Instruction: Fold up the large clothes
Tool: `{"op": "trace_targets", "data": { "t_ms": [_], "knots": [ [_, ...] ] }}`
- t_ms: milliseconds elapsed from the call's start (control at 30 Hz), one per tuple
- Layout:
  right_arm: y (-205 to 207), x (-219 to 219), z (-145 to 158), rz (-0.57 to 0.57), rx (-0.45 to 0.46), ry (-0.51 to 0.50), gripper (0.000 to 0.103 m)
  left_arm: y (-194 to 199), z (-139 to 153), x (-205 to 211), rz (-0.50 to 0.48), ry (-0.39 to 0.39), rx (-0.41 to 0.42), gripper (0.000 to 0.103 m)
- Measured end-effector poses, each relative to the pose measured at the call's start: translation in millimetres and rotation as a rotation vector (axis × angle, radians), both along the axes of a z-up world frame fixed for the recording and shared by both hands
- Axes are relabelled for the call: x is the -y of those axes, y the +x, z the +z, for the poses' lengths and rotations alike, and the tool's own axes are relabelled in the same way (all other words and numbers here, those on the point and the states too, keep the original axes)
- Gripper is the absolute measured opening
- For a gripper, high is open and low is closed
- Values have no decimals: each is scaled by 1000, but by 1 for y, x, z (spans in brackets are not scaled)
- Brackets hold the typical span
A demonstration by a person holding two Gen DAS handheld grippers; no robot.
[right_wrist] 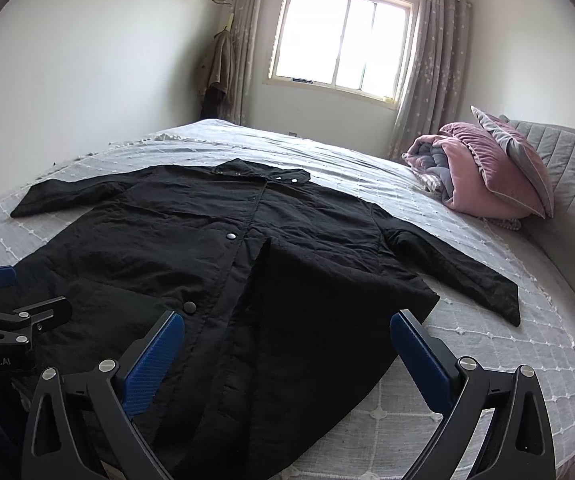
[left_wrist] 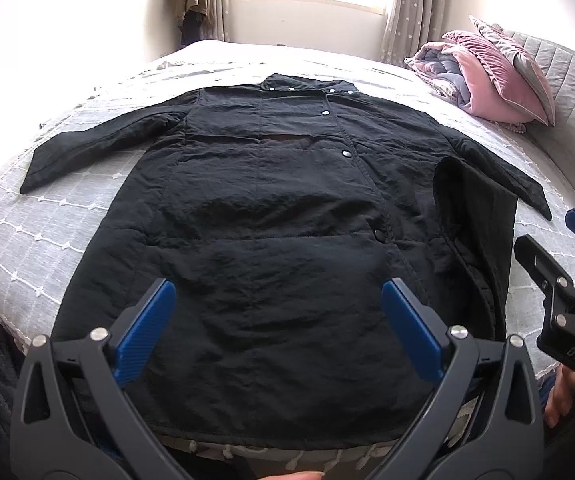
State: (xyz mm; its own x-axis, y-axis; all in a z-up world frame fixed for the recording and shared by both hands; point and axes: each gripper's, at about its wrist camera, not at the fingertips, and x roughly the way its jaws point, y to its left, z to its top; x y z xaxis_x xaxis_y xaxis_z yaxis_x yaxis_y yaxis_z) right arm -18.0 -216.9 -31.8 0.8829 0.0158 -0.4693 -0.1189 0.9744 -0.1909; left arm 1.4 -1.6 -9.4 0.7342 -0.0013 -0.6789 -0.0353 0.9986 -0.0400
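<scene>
Evidently both the left gripper point(left_wrist: 279, 324) and right gripper point(right_wrist: 287, 356) are held with jaws apart (nothing clamped) above the hem of the black coat point(left_wrist: 271, 208), presumably ready for folding.

Left gripper point(left_wrist: 279, 332) and right gripper point(right_wrist: 287, 364) both gape wide, empty.

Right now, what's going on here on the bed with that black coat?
A person is holding a two-finger gripper in each hand over a long black coat spread front-up on the grey bedspread. Both sleeves lie out to the sides, and the right front panel is already turned inward. The left gripper and right gripper are both open and hold nothing. Pink and grey bedding is piled by the headboard.
</scene>
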Motion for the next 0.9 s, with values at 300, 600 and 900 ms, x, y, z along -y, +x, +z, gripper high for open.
{"op": "trace_targets", "data": {
  "t_ms": [300,600,900],
  "knots": [
    [0,1,0,-12,-15,-25,103,2,-3,0,2,-8,-3,102],
    [2,4,0,-37,-27,-31,103,1,-1,0,1,-22,13,102],
    [16,7,-9,-87,-29,-11,103,1,1,0,-4,-23,9,102]
  ]
}}
